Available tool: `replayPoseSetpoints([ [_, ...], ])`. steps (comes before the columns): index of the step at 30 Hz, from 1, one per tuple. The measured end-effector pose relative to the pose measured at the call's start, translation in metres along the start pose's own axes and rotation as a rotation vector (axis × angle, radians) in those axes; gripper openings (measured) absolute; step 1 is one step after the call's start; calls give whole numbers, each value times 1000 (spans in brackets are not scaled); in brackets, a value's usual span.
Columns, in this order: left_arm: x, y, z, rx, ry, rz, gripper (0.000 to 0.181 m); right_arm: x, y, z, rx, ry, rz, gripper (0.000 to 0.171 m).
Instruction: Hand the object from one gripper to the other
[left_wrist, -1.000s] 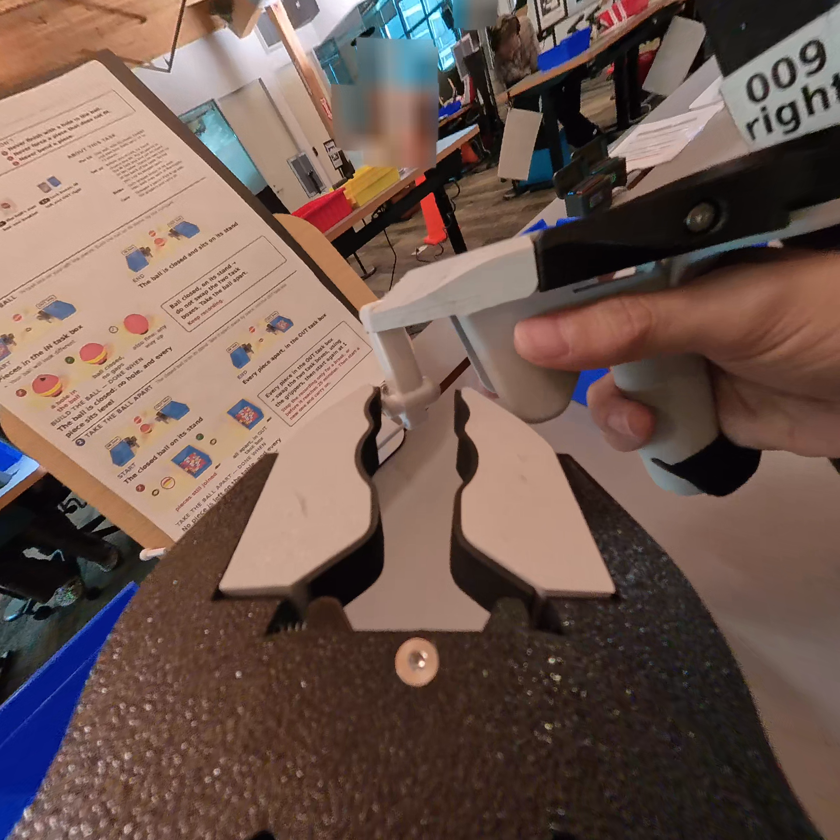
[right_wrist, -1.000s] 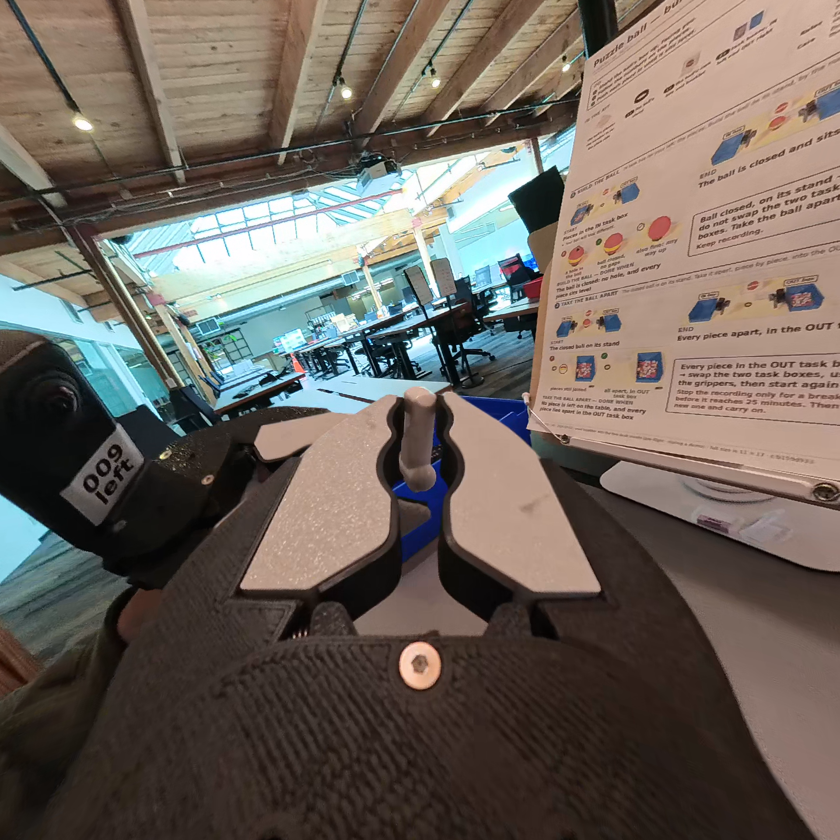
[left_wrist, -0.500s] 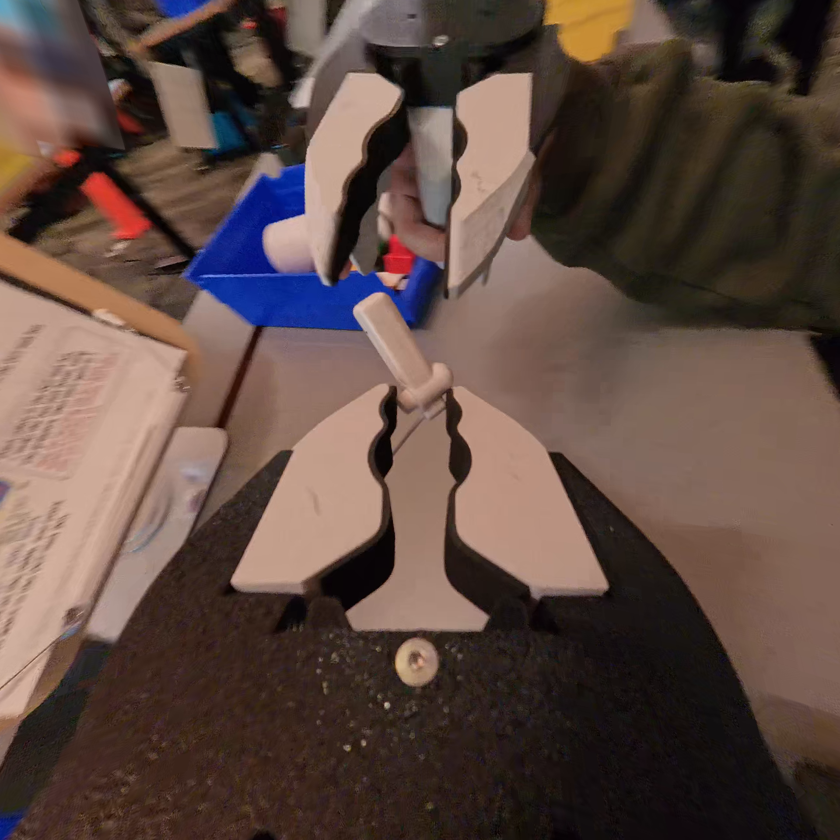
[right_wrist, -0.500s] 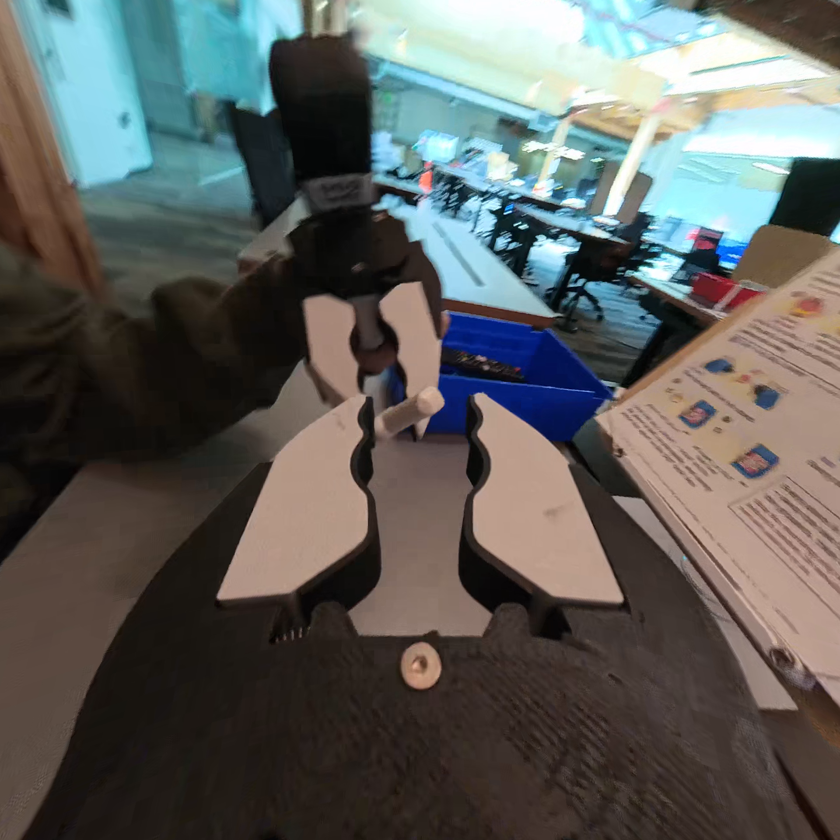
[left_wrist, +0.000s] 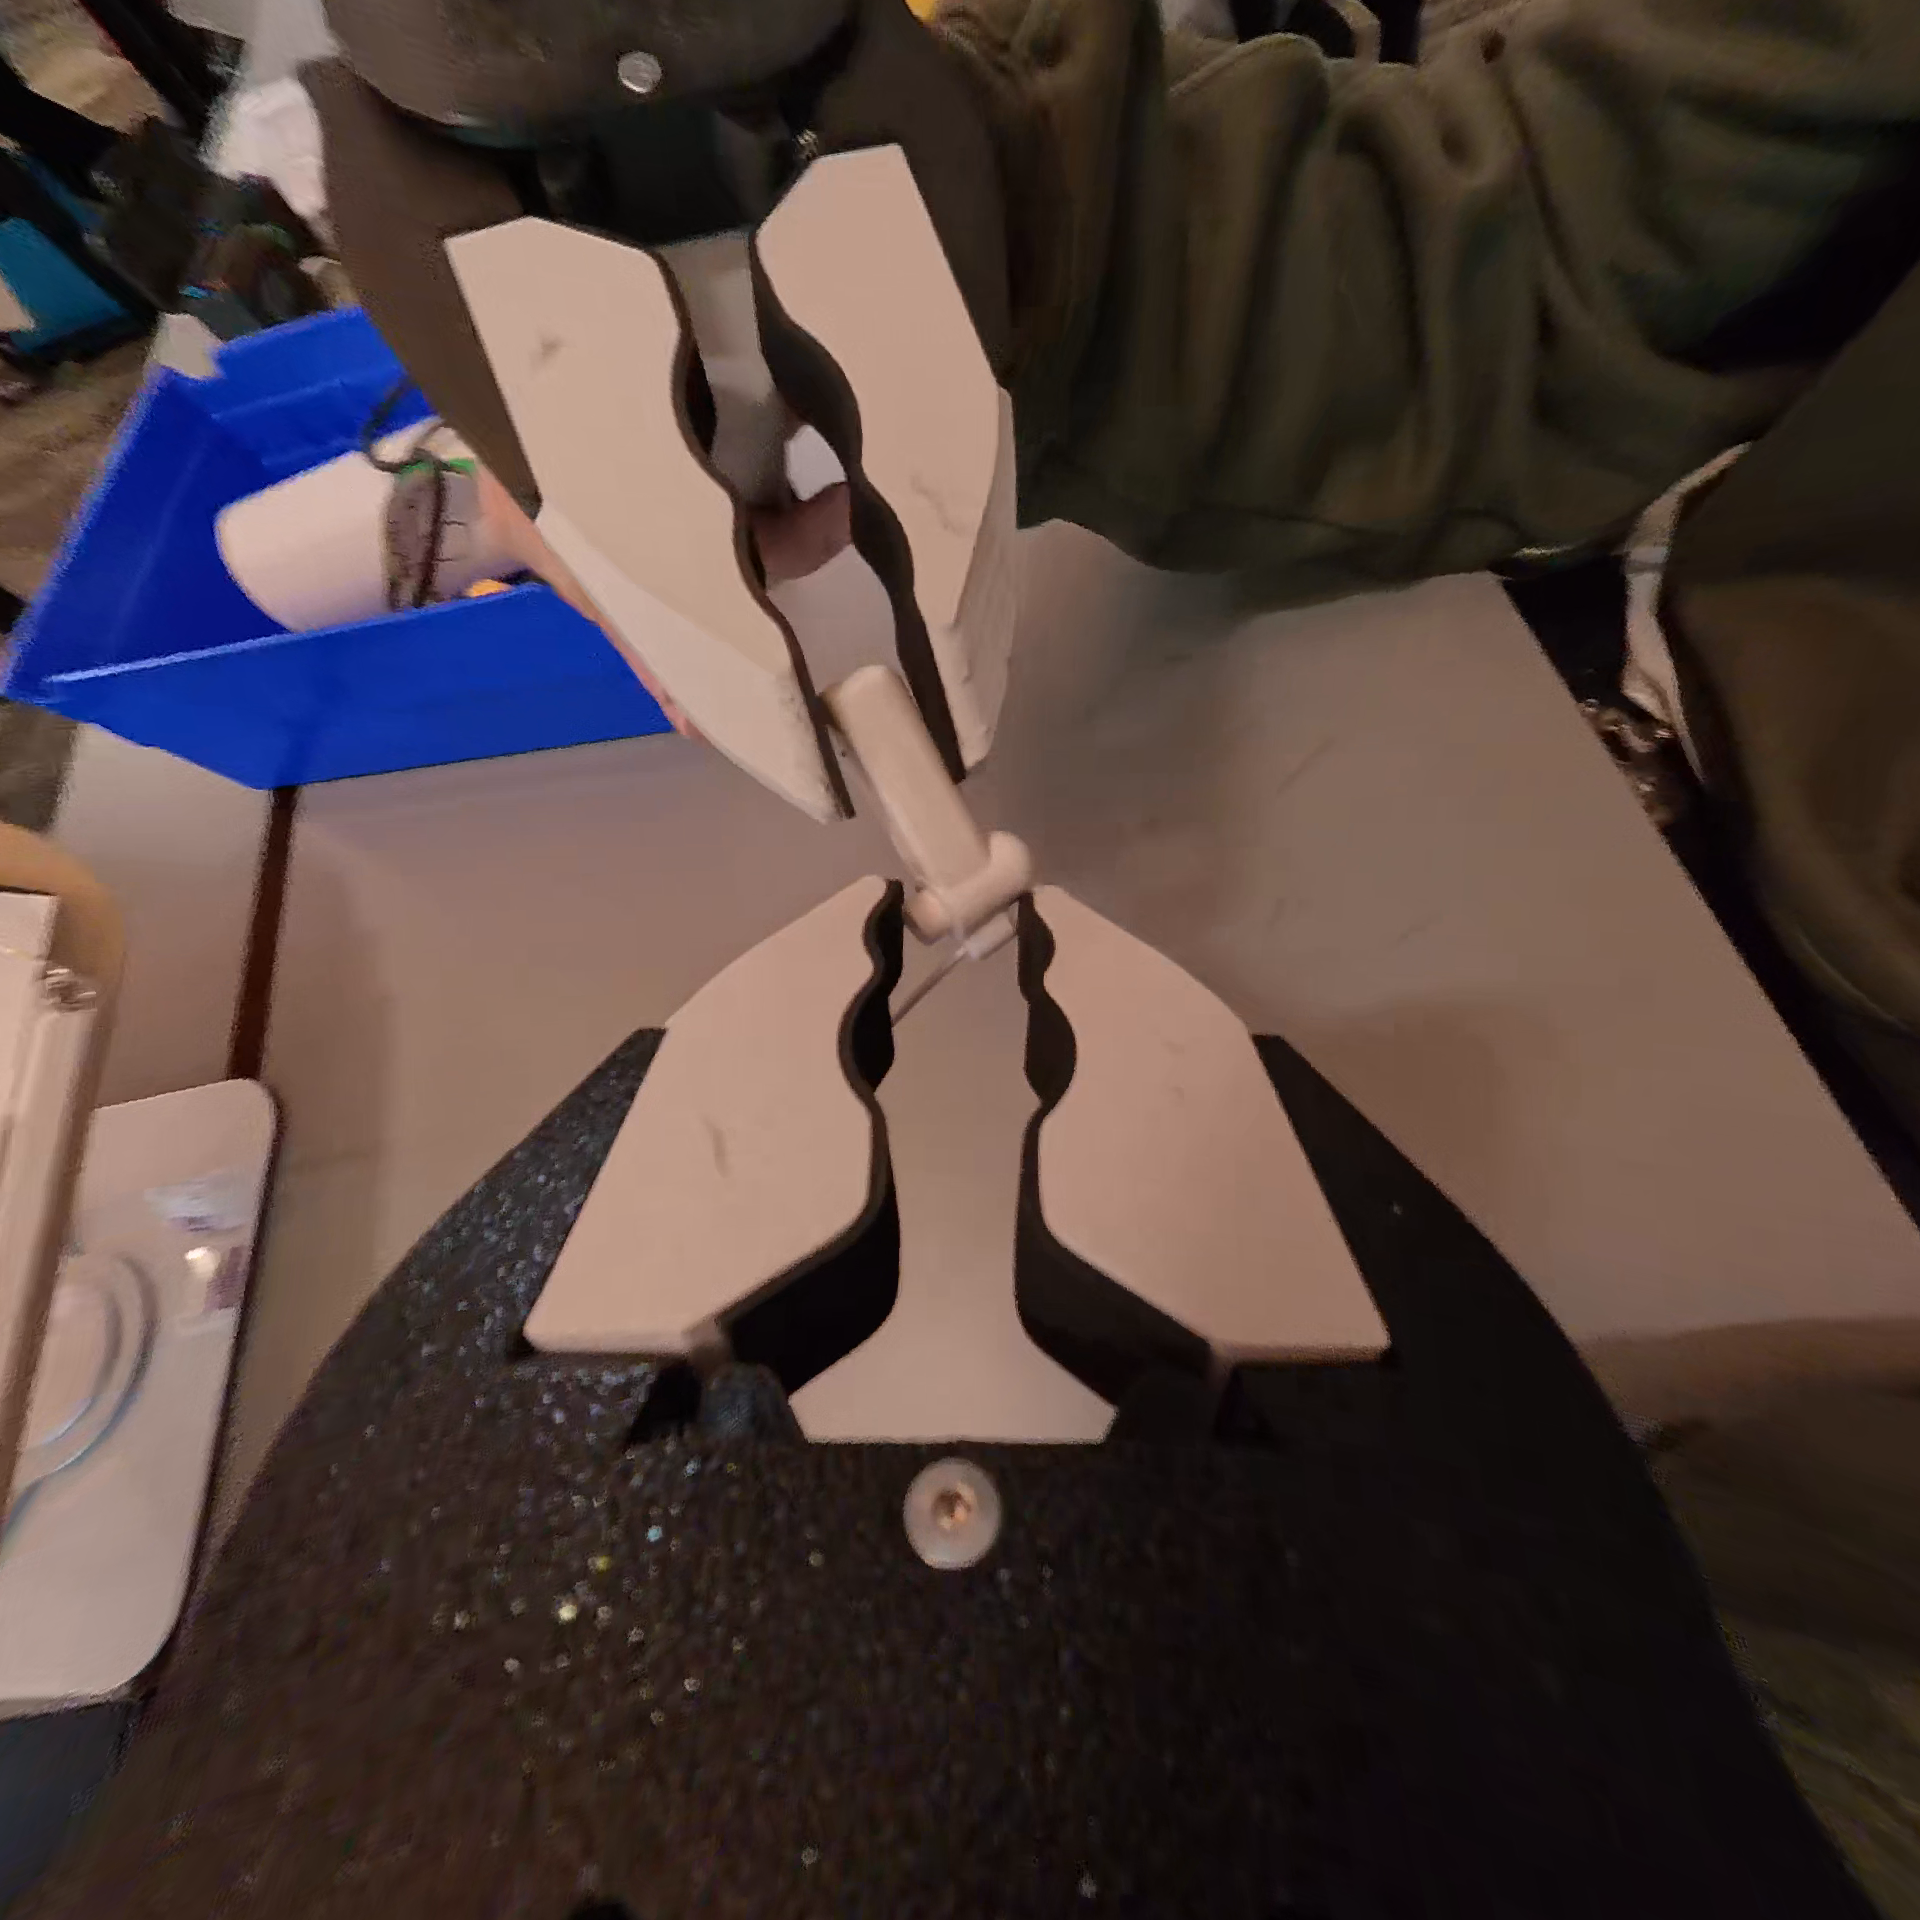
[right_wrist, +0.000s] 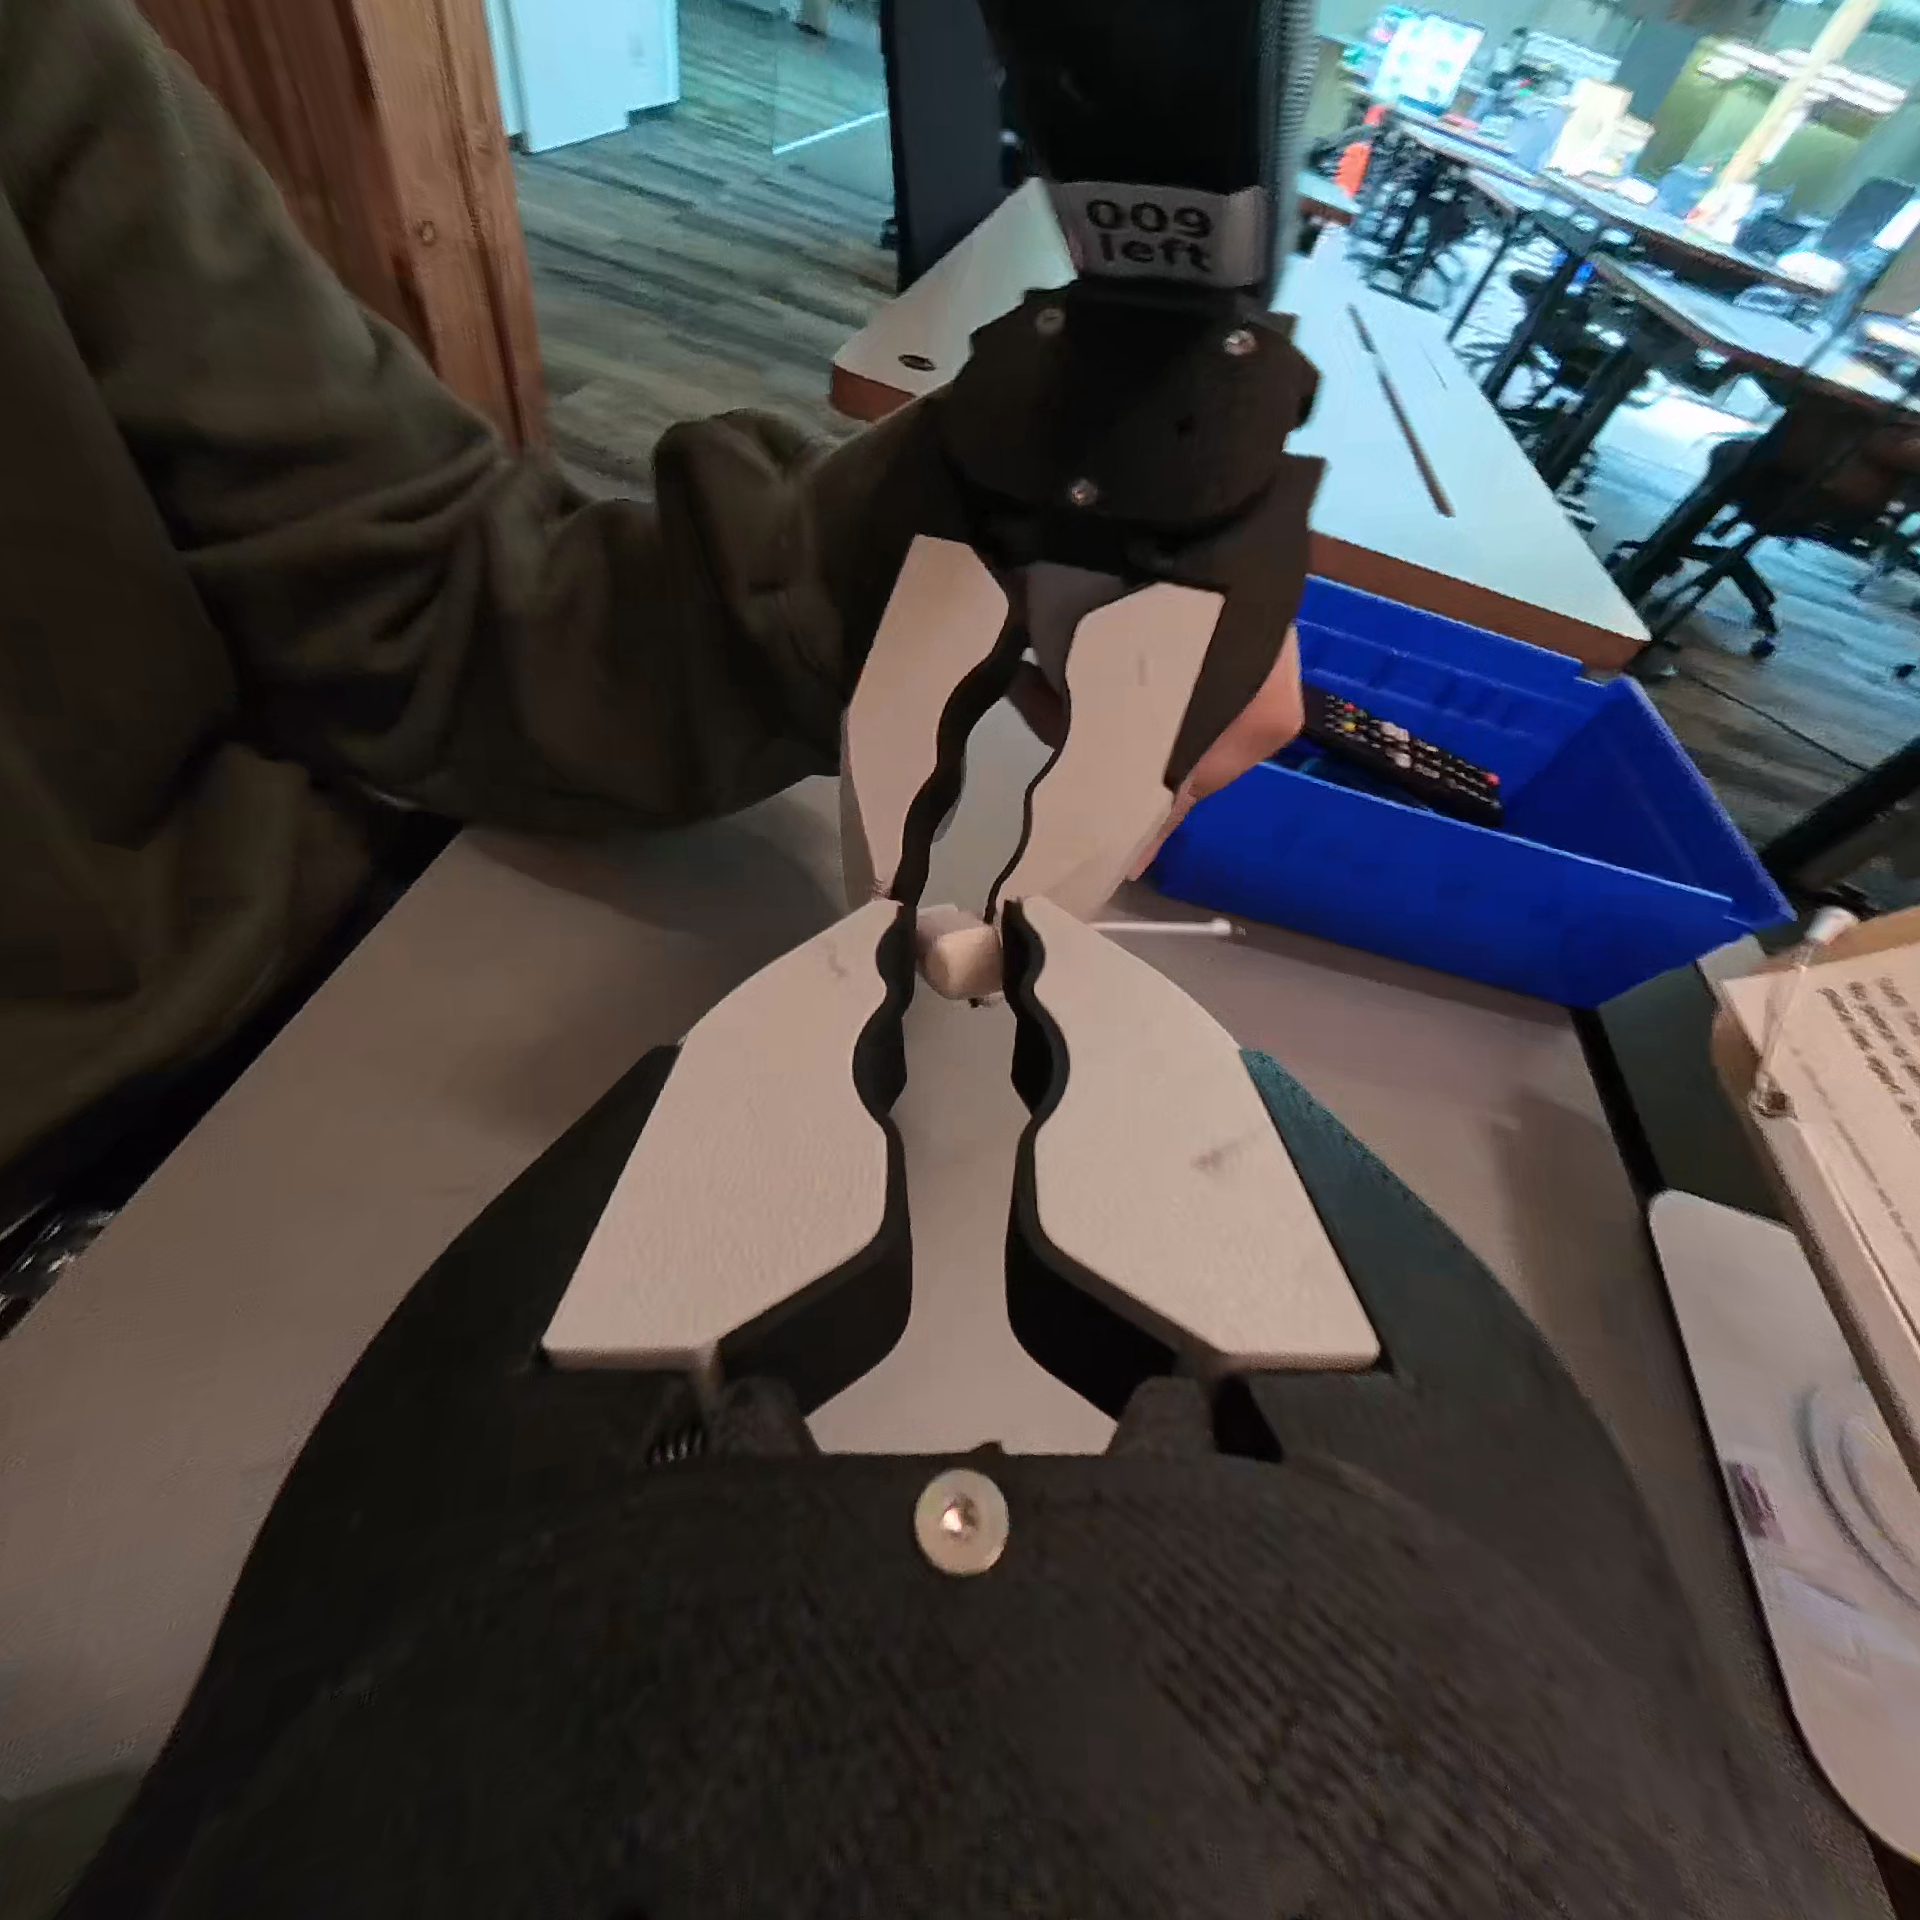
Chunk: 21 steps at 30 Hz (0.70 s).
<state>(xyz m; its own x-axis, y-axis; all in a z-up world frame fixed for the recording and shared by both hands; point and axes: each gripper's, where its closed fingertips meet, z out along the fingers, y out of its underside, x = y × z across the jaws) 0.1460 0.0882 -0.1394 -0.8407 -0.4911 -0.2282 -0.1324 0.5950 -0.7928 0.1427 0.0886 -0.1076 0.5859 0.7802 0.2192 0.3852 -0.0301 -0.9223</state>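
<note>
A: Whereabouts of the white peg (left_wrist: 920, 774)?

B: Dead centre of the left wrist view, in the air above the grey table (left_wrist: 1351, 831), slanting from 11 towards 5 o'clock.

A: Held by which?

B: Collared end pinched at the very tips of the left gripper (left_wrist: 961, 920), with fingers narrow and pressed to it on both sides. Plain end pushed up between the fingertips of the right gripper (left_wrist: 894, 764), reaching down from 12 o'clock.

A: Clamped there as well?

B: Cannot tell. Narrow, running close along both sides of the shaft, but too blurred to call contact. Same story from the right wrist view: only the blunt end showing at centre, tips hugging it, thin dark slivers either side.

A: And round about?

B: Olive sleeve (left_wrist: 1403, 312) at 1 o'clock, behind the right gripper. Flat white base plate (left_wrist: 135, 1403) at 8 o'clock on the table. In the right wrist view, blue bin (right_wrist: 1455, 894) at 2 o'clock with a black remote control (right_wrist: 1403, 748) inside. Thin white stick (right_wrist: 1164, 928) lying on the table just in front of that bin. Printed sheet (right_wrist: 1849, 1060) propped at 3 o'clock.
</note>
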Motion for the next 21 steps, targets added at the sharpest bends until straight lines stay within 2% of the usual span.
replayPoseSetpoints([
  [1, -8, -1, -3, 14, -53, 6, 22, 7, -2, -2, 13, 39, 10, 16],
  [3, -39, -6, -16, 44, -267, -7, 22, 31, -10, -12, 80, 178, 61, 15],
  [5, -62, -22, -32, 129, -453, 15, 32, 61, -19, -28, 186, 344, 190, 15],
  [6, -69, -30, -38, 166, -524, 59, 31, 76, -24, -38, 266, 420, 292, 15],
  [9, -76, -46, -46, 192, -668, 182, 32, 91, -32, -52, 489, 421, 521, 15],
  [11, -82, -53, -49, 203, -744, 213, 31, 89, -31, -48, 503, 366, 575, 14],
  [15, -83, -50, -40, 166, -729, 210, 27, 79, -40, -39, 518, 291, 588, 15],
  [17, -83, -47, -39, 147, -726, 218, 18, 75, -45, -38, 532, 267, 589, 14],
  [21, -80, -50, -39, 186, -682, 170, 17, 74, -48, -39, 541, 260, 558, 15],
])
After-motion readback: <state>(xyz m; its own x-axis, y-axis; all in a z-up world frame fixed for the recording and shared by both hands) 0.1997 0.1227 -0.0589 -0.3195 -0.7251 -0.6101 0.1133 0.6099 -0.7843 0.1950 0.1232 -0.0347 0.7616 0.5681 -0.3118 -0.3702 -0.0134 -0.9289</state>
